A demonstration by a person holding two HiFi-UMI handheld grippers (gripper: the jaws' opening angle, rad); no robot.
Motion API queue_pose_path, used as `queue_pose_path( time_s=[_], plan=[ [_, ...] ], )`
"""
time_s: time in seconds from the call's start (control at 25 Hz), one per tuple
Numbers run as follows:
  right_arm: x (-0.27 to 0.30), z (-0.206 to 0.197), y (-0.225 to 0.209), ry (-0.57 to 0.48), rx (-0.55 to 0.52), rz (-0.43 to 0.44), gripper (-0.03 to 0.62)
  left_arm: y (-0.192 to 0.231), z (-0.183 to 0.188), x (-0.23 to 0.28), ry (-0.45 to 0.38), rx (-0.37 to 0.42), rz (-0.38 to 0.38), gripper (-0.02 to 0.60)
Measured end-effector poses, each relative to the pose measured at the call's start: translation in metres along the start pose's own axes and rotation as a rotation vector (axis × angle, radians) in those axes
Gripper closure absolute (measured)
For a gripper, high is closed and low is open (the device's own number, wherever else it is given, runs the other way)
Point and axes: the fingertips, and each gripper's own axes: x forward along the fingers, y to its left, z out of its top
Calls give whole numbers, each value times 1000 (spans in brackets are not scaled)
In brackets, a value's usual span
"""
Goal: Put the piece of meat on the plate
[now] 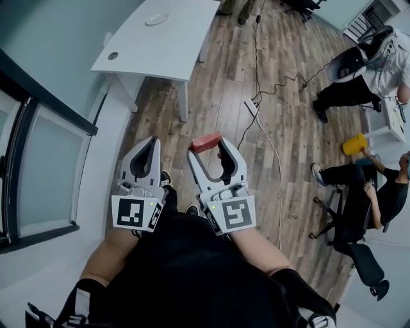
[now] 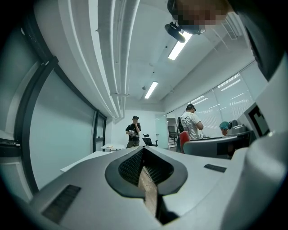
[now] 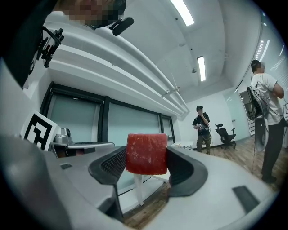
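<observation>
Right gripper [image 1: 211, 150] clamps the meat [image 1: 205, 141]; left gripper [image 1: 151, 142] closed, empty. Plate [image 1: 156, 19] on desk [image 1: 179, 51] at 11 o'clock: carry level, hold squeeze, release low.

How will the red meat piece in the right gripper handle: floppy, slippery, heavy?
Probably stiff: the piece of meat shows square edges in the right gripper, with no sag. Likely light, since the jaw tips alone hold it. Its whitish, frosty-looking face could prove slippery.

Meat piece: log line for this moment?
right claw: shut on piece of meat | left claw: shut, empty | plate: on white table
</observation>
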Motion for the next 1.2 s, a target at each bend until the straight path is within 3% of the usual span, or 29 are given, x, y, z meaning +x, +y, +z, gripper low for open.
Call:
queue_pose_path(
  time_s=[0.68,1.2],
  plan=[
    [140,-22,-13,70,-4,-54,313,115,-25,88,22,-41,27,578],
    [223,5,9,-55,-6,-89,319,200,-13,119,-23,-41,-22,578]
  ],
)
